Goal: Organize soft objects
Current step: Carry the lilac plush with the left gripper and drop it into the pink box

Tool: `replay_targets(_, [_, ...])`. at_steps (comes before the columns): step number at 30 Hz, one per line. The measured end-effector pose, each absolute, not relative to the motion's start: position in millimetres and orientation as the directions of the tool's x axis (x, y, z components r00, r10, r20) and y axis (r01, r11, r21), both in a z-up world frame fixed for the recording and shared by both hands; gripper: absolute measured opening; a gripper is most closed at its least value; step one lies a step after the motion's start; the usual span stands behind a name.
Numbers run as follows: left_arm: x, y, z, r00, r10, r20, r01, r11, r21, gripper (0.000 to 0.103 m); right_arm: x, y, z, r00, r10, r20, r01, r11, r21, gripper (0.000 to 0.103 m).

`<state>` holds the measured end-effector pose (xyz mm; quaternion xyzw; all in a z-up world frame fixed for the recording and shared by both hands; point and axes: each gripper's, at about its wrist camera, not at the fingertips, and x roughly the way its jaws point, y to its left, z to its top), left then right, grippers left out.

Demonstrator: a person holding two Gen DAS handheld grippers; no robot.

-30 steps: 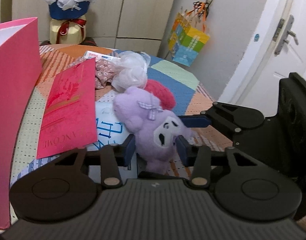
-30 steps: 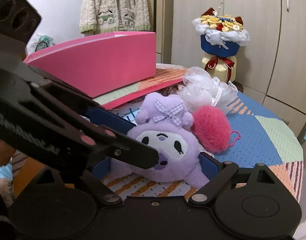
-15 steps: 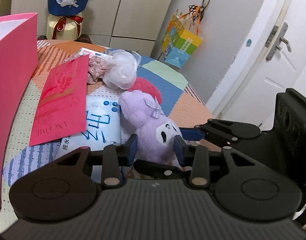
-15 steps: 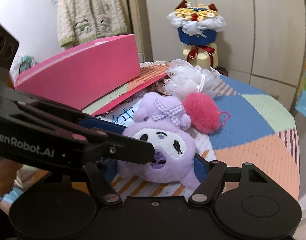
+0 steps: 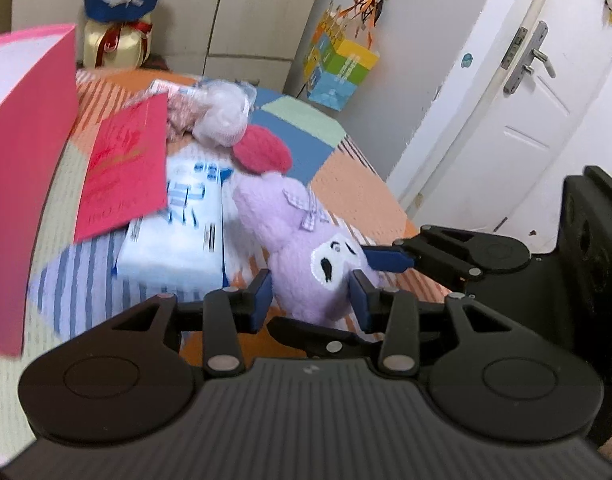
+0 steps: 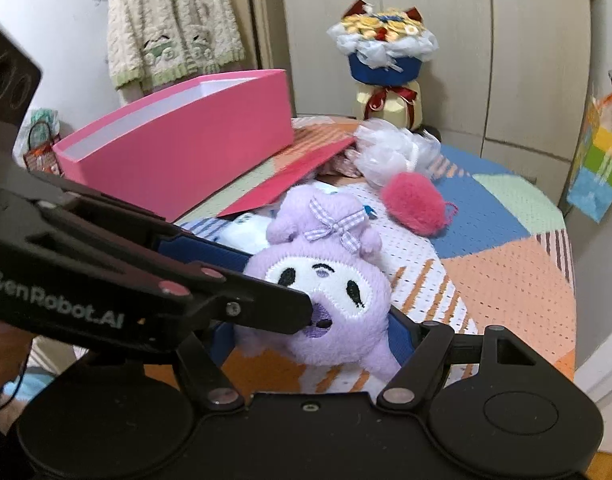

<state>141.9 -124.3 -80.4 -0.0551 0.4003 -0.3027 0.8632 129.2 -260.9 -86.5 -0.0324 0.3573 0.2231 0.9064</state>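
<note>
A purple plush toy (image 5: 306, 252) with a white face and checked bow hangs above the table, also in the right wrist view (image 6: 326, 280). My left gripper (image 5: 310, 294) is shut on its lower body. My right gripper (image 6: 306, 334) is shut on it from the other side, and one of its blue fingers (image 5: 386, 258) shows in the left wrist view. A red fuzzy pompom (image 6: 413, 208) and a white mesh puff (image 6: 394, 154) lie on the patchwork tablecloth (image 6: 506, 276) behind.
An open pink box (image 6: 177, 148) stands at the left of the table. A red card (image 5: 125, 168) and a blue-and-white tissue pack (image 5: 177, 236) lie beside it. A flower bouquet (image 6: 384, 64) stands behind the table. A door (image 5: 518, 100) is at the right.
Both grippers have lifted the purple plush off the table and drawn it back toward the front edge. The pompom and puff stayed in place.
</note>
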Motion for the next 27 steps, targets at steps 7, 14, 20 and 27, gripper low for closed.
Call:
replay_targets(7, [112.0,-94.4,-66.7,0.458,-0.583,-0.671,0.463,0.801,-0.38,0.041,94.2,-229.6,-63.5,0.652,0.368,-0.663,-0.488,0.873,0.005,0.078])
replay_targets(14, [82.9,-58.9,-47.1,0.471,-0.573,-0.67,0.449,0.81,-0.377,0.041,65.5,-195.8,-40.9,0.648,0.392,-0.653,-0.538,0.842,-0.028,0.078])
replay_targets(20, [62.8,-28.5,-32.6,0.455,-0.553,-0.698,0.43,0.823,-0.372,0.041,50.5,-163.1,-24.9,0.602,0.413,-0.683,-0.586,0.81,-0.026,0.078])
replay_targets(27, [48.1,4.8,-7.8,0.464,-0.534,-0.707,0.424,0.834,-0.352,0.04,45.0,-132.0,-0.4,0.546,0.462,-0.699,-0.64,0.768,0.009,0.078])
